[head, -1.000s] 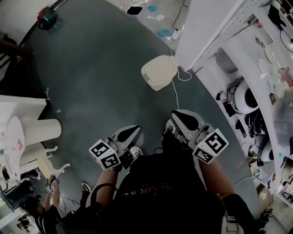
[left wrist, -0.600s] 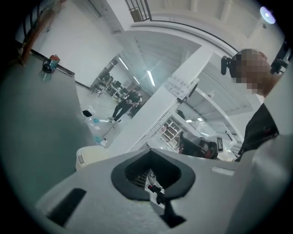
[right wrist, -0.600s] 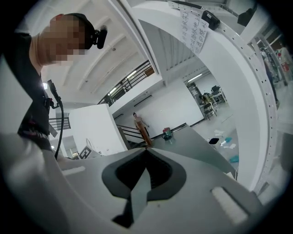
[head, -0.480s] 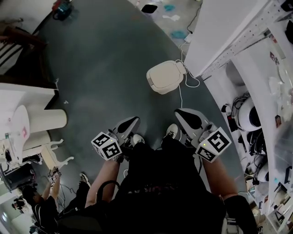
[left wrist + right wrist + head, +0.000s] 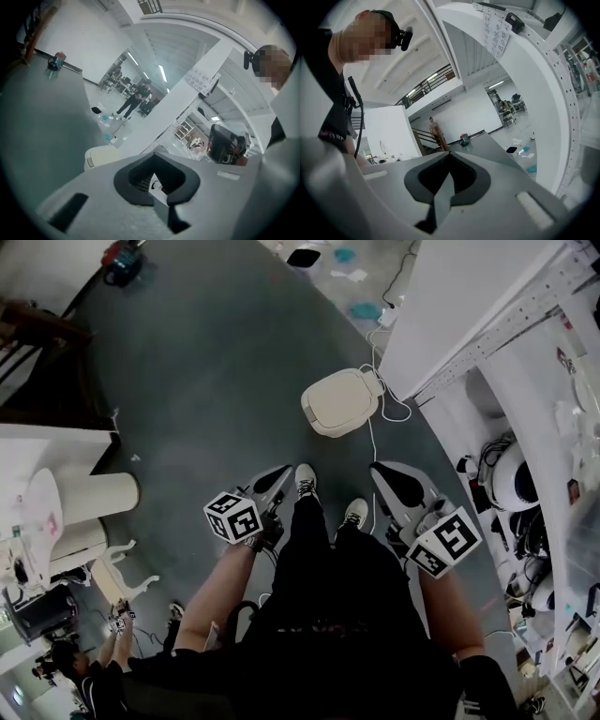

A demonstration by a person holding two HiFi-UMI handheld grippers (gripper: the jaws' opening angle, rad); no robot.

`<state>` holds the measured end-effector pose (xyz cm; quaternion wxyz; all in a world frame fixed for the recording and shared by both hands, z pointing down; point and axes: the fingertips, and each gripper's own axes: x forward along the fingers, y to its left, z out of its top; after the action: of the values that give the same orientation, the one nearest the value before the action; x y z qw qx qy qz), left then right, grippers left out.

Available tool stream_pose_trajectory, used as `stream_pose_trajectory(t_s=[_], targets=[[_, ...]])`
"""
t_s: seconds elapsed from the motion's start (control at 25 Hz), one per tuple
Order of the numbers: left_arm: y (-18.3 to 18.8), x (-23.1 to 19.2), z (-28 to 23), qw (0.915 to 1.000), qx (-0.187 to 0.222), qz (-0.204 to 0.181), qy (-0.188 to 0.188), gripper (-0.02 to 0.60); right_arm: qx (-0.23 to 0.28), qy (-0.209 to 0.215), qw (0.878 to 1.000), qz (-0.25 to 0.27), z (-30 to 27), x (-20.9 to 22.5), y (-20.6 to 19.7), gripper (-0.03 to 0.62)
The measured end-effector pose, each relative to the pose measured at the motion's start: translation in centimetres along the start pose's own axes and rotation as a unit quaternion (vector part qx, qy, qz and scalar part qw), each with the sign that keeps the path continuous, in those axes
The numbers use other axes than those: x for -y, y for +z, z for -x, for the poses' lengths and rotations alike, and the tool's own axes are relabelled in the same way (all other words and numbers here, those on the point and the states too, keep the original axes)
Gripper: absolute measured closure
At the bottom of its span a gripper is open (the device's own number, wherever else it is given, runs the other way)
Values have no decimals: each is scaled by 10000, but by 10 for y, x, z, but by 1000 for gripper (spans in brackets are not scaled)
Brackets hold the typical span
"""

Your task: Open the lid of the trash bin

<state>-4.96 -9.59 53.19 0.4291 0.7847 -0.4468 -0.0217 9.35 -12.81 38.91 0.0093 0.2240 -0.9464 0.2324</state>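
Observation:
The cream trash bin (image 5: 342, 401) stands on the grey floor beside the white rack, its lid down; it also shows low in the left gripper view (image 5: 101, 157). My left gripper (image 5: 284, 471) is shut and empty, held low by my left leg, short of the bin and to its near left. My right gripper (image 5: 379, 468) is likewise shut with nothing in it, just short of the bin's near right side. In the left gripper view the shut jaws (image 5: 154, 155) point toward the bin. The right gripper view (image 5: 449, 153) looks past the bin, which is out of its sight.
A white perforated rack (image 5: 487, 324) runs along the right, with a black-and-white helmet (image 5: 511, 474) on a shelf. A white cable (image 5: 371, 442) trails from the bin toward my feet. A white cylinder (image 5: 94, 498) stands at the left. People (image 5: 136, 96) stand far off.
I have stepped toward the bin, which now lies closer. Both grippers moved forward with me, the left one sinking lower beside my leg. Both stayed shut.

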Motion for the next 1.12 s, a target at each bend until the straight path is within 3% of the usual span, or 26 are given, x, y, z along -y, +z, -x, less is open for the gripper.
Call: stream_pose_trajectory(t_s=[0.32, 0.68, 1.12], targets=[[-4, -70, -51, 9975, -700, -9, -128, 581, -203, -638, 9973, -299, -28, 33, -20, 594], [-18, -170, -100, 9930, -1117, 368, -81, 578, -425, -1137, 9903, -676, -72, 82, -58, 594], [-72, -302, -171, 9856, -1419, 802, 456, 474, -914, -1408, 9774, -1288, -101, 135, -143, 594]])
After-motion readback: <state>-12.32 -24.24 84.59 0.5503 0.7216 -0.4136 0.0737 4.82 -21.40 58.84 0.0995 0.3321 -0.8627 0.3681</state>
